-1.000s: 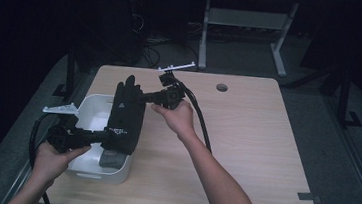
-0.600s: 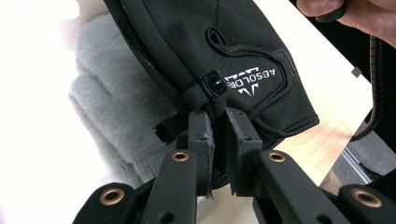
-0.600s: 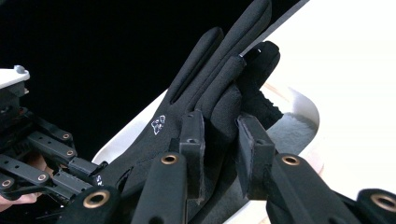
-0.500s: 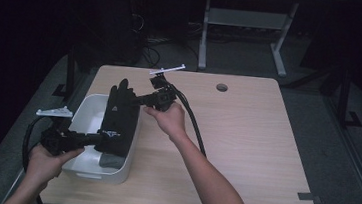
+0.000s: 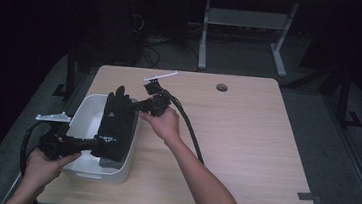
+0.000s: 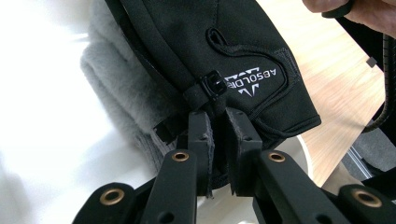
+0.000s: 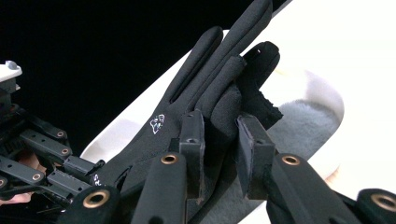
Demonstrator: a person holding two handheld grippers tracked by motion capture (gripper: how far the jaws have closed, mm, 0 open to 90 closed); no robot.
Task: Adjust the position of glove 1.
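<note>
a black glove (image 5: 115,122) is held stretched between 2 grippers above a white tub (image 5: 83,117) that stands at the left side of a wooden table (image 5: 246,138). the left gripper (image 5: 95,144) has its jaws clamped on the cuff end of the glove; in the left gripper view the pads (image 6: 201,140) pinch the cuff edge (image 6: 219,105) just below a small black clip and a white printed logo. the right gripper (image 5: 130,107) is clenched on the finger end; in the right gripper view its pads (image 7: 192,135) grip a fold of glove material (image 7: 224,109) at the base of the fingers, which point up and away. the glove lies lengthwise over the right half of the tub, part of it overlapping the tub's right rim. a grey fleecy item (image 6: 121,88) sits inside the tub beneath the glove. the person's left hand (image 5: 44,167) holds its gripper at the tub's near left corner; the right hand (image 5: 164,125) holds its gripper just right of the tub. a cable (image 5: 189,128) trails from the right gripper across the table.
</note>
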